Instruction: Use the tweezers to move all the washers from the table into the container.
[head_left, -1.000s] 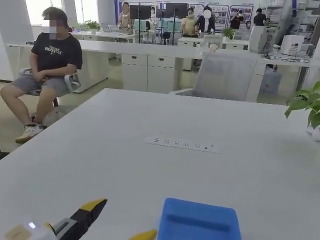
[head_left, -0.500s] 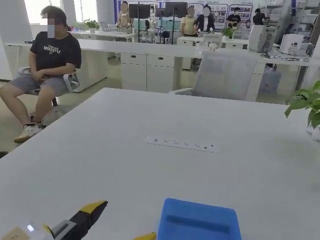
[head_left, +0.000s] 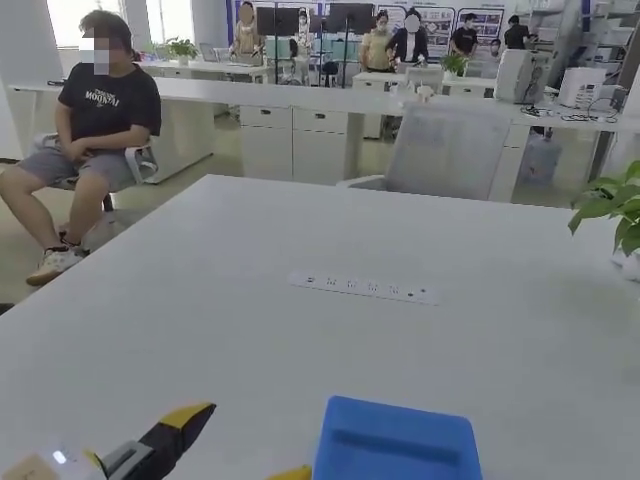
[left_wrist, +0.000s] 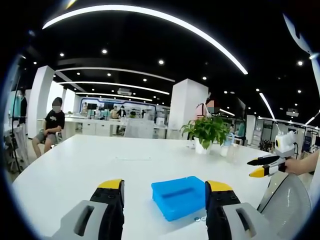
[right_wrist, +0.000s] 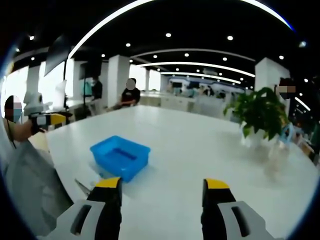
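Task stands at its opening step, as judged: nothing is gripped and the container (head_left: 395, 440) looks bare inside. The left tool (left_wrist: 165, 186) has its jaws apart and holds nothing; it faces the container (left_wrist: 177, 195) from the near edge of the surface (left_wrist: 90, 160). The right tool (right_wrist: 162, 183) also has its jaws apart and holds nothing; it looks across the surface (right_wrist: 200, 145) from the right-hand end, with the container (right_wrist: 120, 156) ahead and to its left.

The container sits close to the near edge, about midway along it. In the right gripper view a thin dark item, likely the tweezers (right_wrist: 82, 186), lies at the near edge just beside the container. In the left gripper view small specks, probably washers (left_wrist: 200, 219), lie on the near side of the container; they are too small to confirm.

Next move, as judged: one tool must come down on the tweezers and close on them, gripped so that their tips can be squeezed. A low, flat approach is needed, as they lie flat at the edge.

Room for moving is ample. The surface is bare beyond the container as far as the power strip (head_left: 365, 288). The plant (head_left: 610, 205) stands at the right edge, well apart from the work.
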